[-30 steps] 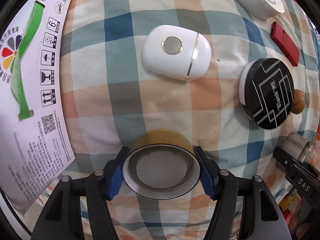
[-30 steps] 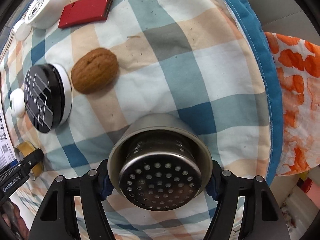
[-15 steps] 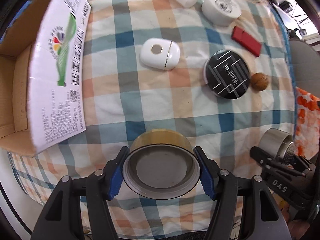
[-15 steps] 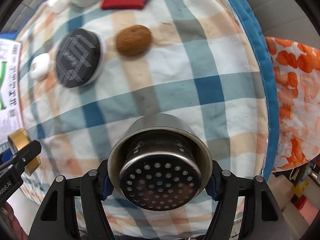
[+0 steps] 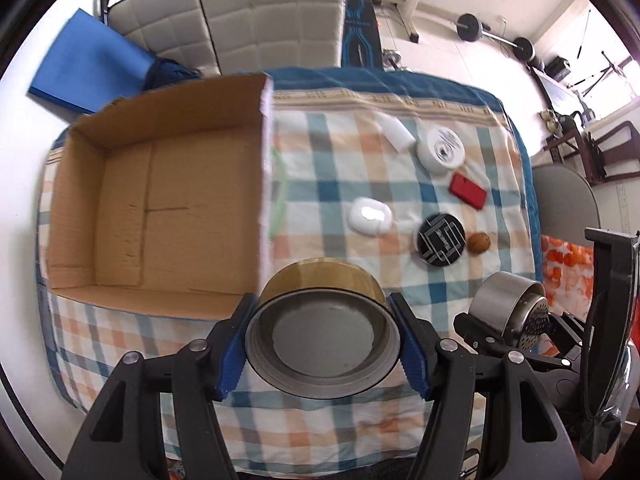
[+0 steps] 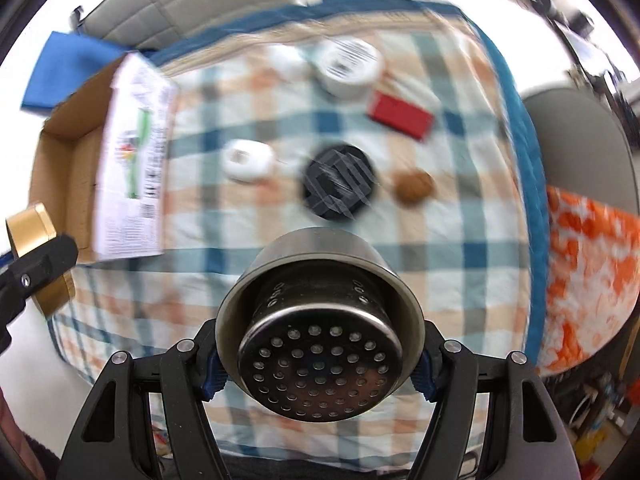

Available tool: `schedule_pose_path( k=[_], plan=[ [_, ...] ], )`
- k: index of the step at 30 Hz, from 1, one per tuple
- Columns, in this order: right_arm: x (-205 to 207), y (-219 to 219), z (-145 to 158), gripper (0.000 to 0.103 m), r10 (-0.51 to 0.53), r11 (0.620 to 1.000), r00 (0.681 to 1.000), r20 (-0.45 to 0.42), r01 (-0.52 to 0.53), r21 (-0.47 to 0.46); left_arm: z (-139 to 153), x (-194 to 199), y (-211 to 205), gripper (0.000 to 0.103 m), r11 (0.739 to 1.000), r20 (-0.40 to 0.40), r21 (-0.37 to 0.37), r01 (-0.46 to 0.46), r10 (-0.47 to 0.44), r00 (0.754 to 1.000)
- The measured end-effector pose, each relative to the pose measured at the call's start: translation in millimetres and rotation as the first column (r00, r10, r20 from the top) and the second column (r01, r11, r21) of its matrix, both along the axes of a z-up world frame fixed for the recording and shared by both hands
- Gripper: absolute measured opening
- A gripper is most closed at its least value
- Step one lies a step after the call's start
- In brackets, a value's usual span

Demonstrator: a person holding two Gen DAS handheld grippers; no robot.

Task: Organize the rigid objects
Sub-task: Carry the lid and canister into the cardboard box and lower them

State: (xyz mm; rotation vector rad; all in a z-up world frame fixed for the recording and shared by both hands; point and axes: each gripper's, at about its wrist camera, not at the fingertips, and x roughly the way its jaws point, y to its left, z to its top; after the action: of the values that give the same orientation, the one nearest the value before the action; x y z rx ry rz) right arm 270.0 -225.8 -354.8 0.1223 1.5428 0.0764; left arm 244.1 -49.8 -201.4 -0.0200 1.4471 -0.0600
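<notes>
With the left tool [image 5: 322, 350] clamping the round gold-walled tin [image 5: 322, 320] and the right tool [image 6: 320, 368] clamping the perforated steel cup [image 6: 320, 320], both low centre above the checked bench [image 5: 400, 280], we risk smooth metal slipping, or clipping the wall of the open cardboard box [image 5: 160, 208] at left.

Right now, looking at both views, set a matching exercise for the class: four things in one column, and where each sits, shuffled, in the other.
Things
1. gold tin
2. steel strainer
3. walnut
4. red case

Places
A. on the cloth, right of the black disc
B. in the right tool
C. on the cloth, near the white tub
D. in the left tool

Pairs: 1-D, 2-B, 3-A, 4-C
</notes>
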Motion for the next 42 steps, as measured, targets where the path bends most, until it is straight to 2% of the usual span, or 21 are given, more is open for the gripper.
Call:
schedule_pose_path(
  k=[3,7,15,20,26,34,38,42],
  plan=[
    [19,32,42,0.073,0.032,0.999,0.999,0.027,-0.033,0.008,16,11,34,0.062,1.000,0.022,0.007,-0.018,0.018,1.000],
    [40,79,69,0.073,0.073,0.997,0.996,0.057,-0.074,0.011,23,25,75,0.062,0.999,0.038,0.009,-0.041,0.040,0.998],
    [88,183,79,0.073,0.119,0.992,0.990,0.081,-0.121,0.021,26,66,160,0.062,0.998,0.047,0.016,-0.066,0.065,0.997],
    [119,233,61,0.073,0.123,0.991,0.991,0.060,-0.126,0.042,7,97,208,0.062,0.996,0.022,-0.016,-0.092,0.093,0.995],
    [152,269,24,0.073,0.117,0.992,0.993,0.012,-0.118,0.049,-48,136,243,0.062,0.989,-0.075,-0.082,-0.123,0.117,0.990],
    [182,278,-34,0.073,0.081,0.997,0.995,-0.055,-0.080,0.023,-131,169,256,0.062,0.962,-0.236,-0.201,-0.186,0.136,0.962],
    [190,284,-53,0.073,0.085,0.996,0.993,-0.078,-0.084,0.016,-155,176,252,0.062,0.953,-0.281,-0.234,-0.194,0.125,0.951],
    [196,289,-66,0.073,0.078,0.997,0.992,-0.094,-0.078,0.004,-171,182,246,0.062,0.955,-0.306,-0.232,-0.185,0.109,0.946]
  ],
)
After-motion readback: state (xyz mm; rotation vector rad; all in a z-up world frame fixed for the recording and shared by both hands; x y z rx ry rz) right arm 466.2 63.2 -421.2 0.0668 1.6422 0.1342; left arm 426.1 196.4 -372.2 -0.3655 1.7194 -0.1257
